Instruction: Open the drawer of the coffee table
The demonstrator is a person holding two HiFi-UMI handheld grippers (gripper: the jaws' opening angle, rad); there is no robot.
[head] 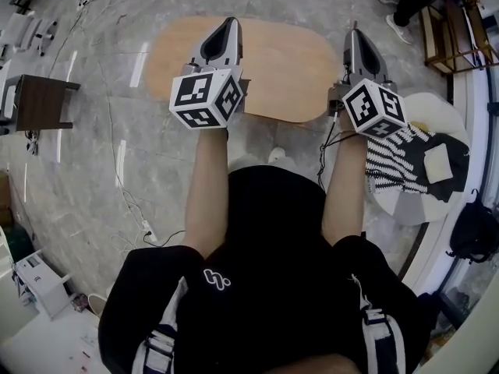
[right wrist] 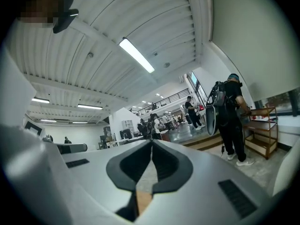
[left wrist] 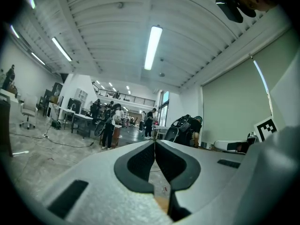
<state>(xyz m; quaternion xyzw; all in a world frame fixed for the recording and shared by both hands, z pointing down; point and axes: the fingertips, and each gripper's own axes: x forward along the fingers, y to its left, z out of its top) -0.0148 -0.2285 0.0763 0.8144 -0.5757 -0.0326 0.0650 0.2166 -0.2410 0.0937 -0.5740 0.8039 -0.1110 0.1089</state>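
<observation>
In the head view an oval wooden coffee table [head: 281,84] lies on the marble floor ahead of me; its drawer does not show from above. My left gripper [head: 231,22] hangs over the table's left part, its jaws together and empty. My right gripper [head: 355,31] hovers by the table's right end, also shut on nothing. Both point level across the room. In the left gripper view the left gripper [left wrist: 154,142] has its tips meeting, and in the right gripper view the right gripper [right wrist: 151,142] does too. A strip of the tabletop [right wrist: 143,201] shows low between the right jaws.
A dark wooden side table [head: 35,102] stands at the left. At the right is a round white table [head: 437,115] with black and white cloth [head: 405,162] on it, and a wooden shelf [head: 448,41] behind it. Cables [head: 129,205] run across the floor. People [right wrist: 232,118] stand farther off.
</observation>
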